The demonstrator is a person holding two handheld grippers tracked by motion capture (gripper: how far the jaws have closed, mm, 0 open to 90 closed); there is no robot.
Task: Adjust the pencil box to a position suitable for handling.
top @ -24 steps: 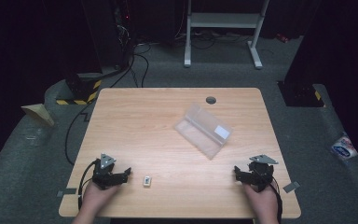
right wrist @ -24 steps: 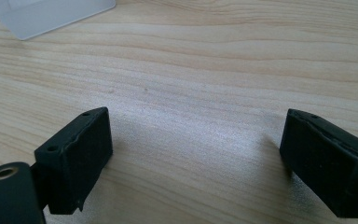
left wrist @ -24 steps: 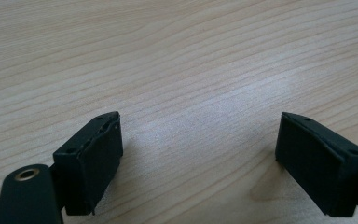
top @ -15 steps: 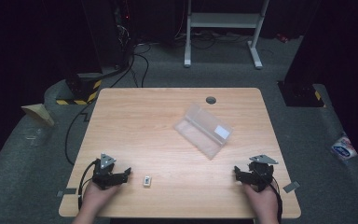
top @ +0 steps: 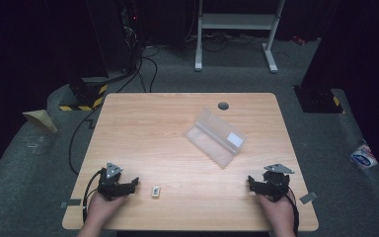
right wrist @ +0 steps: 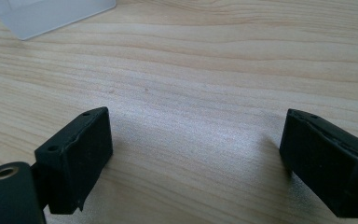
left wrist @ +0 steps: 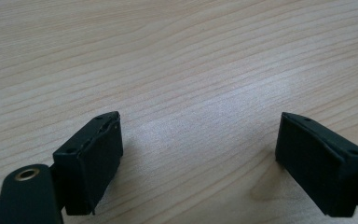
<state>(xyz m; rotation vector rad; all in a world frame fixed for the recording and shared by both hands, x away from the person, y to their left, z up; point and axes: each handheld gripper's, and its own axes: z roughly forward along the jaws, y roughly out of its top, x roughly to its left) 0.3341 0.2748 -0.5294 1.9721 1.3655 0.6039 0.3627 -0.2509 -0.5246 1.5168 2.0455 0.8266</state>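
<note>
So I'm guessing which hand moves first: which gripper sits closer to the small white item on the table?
The left gripper: the small white item lies just beside it, while the right gripper rests far across the table.

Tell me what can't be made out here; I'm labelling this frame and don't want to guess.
- Small item by the left gripper: too small in the high view to identify.
- Clear box: contents unclear in the high view; in the right gripper view only a corner shows, cut by the top edge.
- White label on it: too small to read.
- Forearms: cut off by the bottom edge.
</note>
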